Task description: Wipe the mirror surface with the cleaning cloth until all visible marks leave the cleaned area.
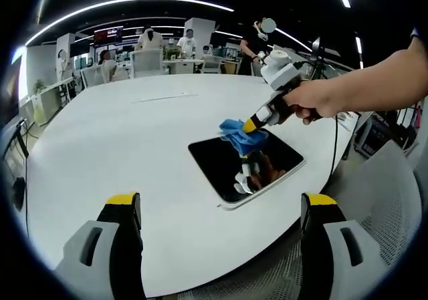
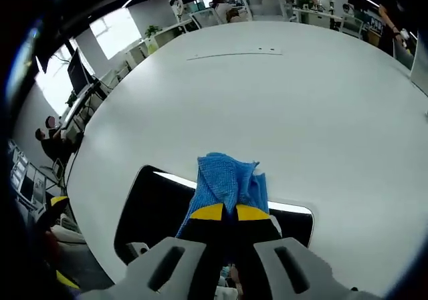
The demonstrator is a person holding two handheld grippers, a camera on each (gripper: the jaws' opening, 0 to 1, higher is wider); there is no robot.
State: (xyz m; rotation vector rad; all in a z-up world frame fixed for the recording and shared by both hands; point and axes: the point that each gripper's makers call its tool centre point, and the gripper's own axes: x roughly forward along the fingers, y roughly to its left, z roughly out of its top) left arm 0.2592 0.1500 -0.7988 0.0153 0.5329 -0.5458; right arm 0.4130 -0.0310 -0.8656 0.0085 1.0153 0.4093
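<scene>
- Left gripper view: the mirror [image 1: 246, 163] lies flat on the white table [image 1: 120, 139], near its edge.
- A blue cloth [image 1: 242, 135] rests on the mirror's far side, pinched in the right gripper [image 1: 252, 124], jaws closed on it.
- The left gripper [image 1: 221, 210] hangs wide open, empty, short of the mirror.
- Right gripper view: cloth [image 2: 227, 183] pressed on the mirror [image 2: 150, 213].

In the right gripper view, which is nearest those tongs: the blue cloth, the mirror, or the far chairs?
1. Blue cloth, pinched in the right tongs.
2. Mirror, directly beneath.
3. Chairs, across the white table.
</scene>
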